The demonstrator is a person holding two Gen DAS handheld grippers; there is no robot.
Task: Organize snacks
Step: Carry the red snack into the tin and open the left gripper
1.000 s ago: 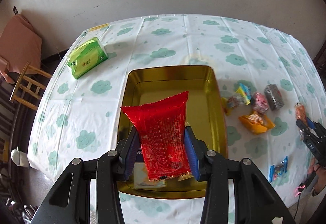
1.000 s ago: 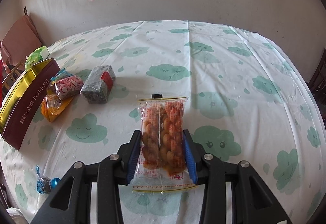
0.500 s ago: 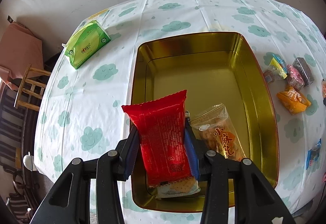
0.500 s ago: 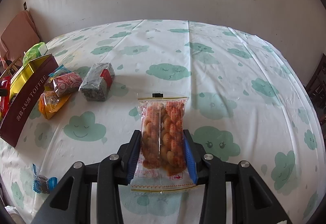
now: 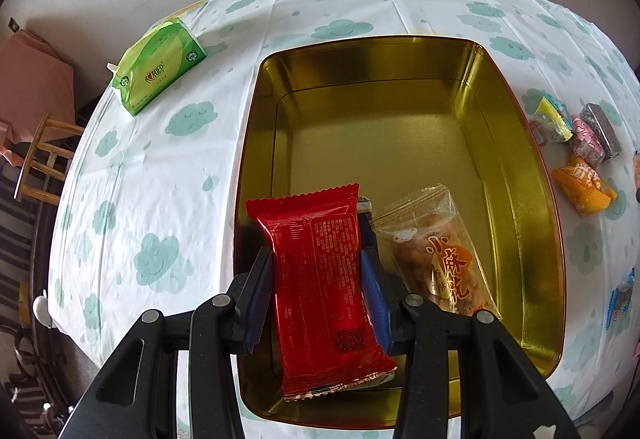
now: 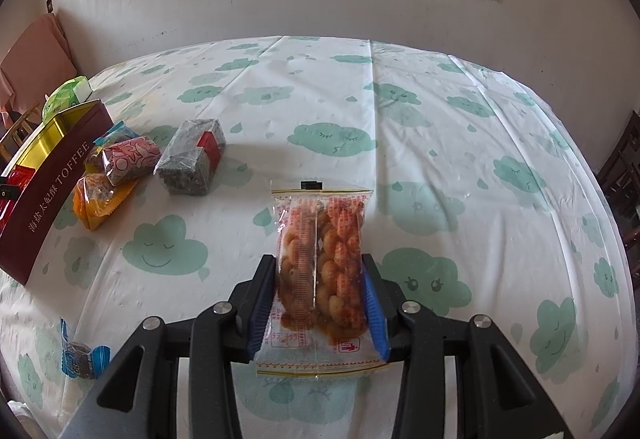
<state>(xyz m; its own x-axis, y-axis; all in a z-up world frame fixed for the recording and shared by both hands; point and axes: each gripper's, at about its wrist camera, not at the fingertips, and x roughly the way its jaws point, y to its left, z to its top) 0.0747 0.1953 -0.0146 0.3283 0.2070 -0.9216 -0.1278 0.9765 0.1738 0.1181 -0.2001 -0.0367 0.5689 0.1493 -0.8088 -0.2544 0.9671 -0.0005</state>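
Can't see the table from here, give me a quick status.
Left gripper shut on red packet over gold tin. Right gripper shut on twist snack bag. Path clear.

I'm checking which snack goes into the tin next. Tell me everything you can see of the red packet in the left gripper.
The red packet is a glossy, foil-like pillow pack with crimped, zigzag ends. Its back faces the camera: small printed text, a centre seam and a square code near the bottom. It looks sealed and full. The left gripper is shut on its sides, blue pads pressing its middle. It stands lengthwise along the fingers, over the near end of the gold tin, beside a clear snack bag lying inside.
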